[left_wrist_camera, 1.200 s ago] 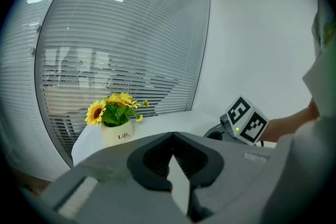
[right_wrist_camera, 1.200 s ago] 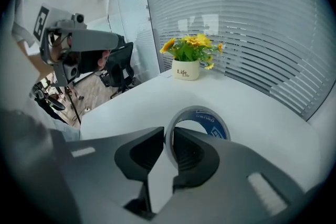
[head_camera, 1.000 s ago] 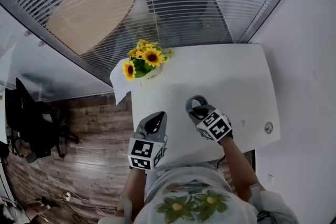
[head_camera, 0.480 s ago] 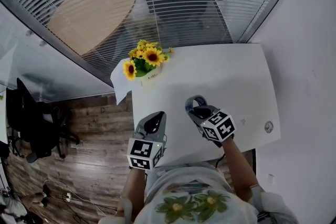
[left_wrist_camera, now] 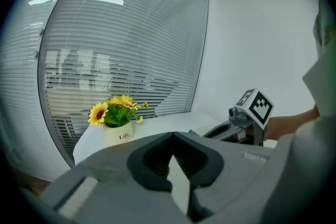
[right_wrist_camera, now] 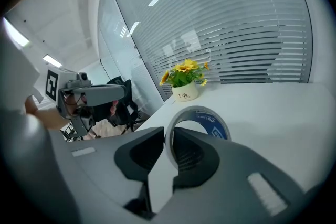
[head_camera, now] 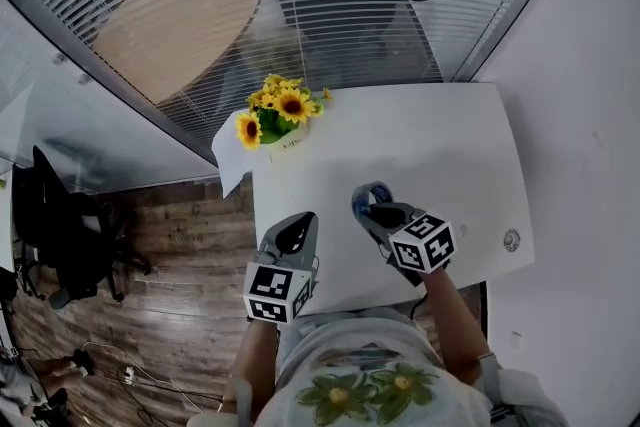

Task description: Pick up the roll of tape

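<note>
The roll of tape (head_camera: 371,196), a grey ring with a blue inner label (right_wrist_camera: 206,119), stands on edge between the jaws of my right gripper (head_camera: 373,214), clear of the white table (head_camera: 450,145). In the right gripper view the two pads press on one wall of the ring, so this gripper (right_wrist_camera: 169,145) is shut on it. My left gripper (head_camera: 293,236) hovers over the table's near left edge. Its jaws (left_wrist_camera: 172,155) meet at the tips with nothing between them. The right gripper's marker cube (left_wrist_camera: 256,105) shows at the right of the left gripper view.
A white pot of sunflowers (head_camera: 274,118) stands at the table's far left corner. A small round grommet (head_camera: 512,241) sits near the right edge. Glass with blinds runs behind the table. A black chair (head_camera: 60,235) stands on the wood floor at the left.
My right gripper has risen a little with the tape roll and rolled, its marker cube shifting to the right. The left gripper has stayed put.
</note>
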`<control>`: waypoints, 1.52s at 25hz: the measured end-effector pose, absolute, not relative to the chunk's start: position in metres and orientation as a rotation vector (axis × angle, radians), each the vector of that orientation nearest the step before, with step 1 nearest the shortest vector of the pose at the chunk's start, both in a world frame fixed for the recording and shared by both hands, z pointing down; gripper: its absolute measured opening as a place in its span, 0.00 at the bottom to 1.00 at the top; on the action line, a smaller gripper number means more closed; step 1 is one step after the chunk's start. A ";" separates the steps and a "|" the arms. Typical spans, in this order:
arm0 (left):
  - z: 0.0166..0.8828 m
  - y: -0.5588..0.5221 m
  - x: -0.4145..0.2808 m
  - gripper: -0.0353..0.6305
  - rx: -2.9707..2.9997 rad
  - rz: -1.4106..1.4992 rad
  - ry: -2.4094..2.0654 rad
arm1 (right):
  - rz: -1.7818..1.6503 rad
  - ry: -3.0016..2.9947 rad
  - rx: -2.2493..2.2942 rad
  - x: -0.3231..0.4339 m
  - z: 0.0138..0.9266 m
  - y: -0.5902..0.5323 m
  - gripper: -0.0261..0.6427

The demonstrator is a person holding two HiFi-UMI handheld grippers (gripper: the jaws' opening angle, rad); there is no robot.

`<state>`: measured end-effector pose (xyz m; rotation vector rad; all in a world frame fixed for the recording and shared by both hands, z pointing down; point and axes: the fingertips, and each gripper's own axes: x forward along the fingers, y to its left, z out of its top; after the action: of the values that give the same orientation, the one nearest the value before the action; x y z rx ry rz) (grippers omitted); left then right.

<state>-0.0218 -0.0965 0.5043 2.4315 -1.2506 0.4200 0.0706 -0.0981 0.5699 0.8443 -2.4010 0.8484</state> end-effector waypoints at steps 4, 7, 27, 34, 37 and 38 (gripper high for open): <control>0.502 -0.093 -0.021 0.06 2.434 0.418 -1.246 | 0.895 -2.433 0.868 0.070 0.560 -0.094 0.13; 0.502 -0.091 -0.020 0.06 2.440 0.416 -1.240 | 0.946 -2.466 0.872 0.067 0.555 -0.091 0.12; 0.494 -0.083 -0.013 0.06 2.465 0.410 -1.212 | 1.181 -2.678 0.915 0.063 0.499 -0.080 0.11; 0.491 -0.077 -0.003 0.06 2.481 0.413 -1.186 | 1.196 -2.697 0.961 0.069 0.490 -0.076 0.11; 0.491 -0.075 0.000 0.06 2.485 0.415 -1.173 | 1.207 -2.710 0.973 0.071 0.485 -0.074 0.11; 0.491 -0.074 0.001 0.06 2.486 0.417 -1.169 | 1.207 -2.715 0.975 0.071 0.483 -0.073 0.11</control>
<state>0.0014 -0.0744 0.4911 2.4864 -1.1690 0.4173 0.0715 -0.0728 0.4833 0.9754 -2.7154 1.2073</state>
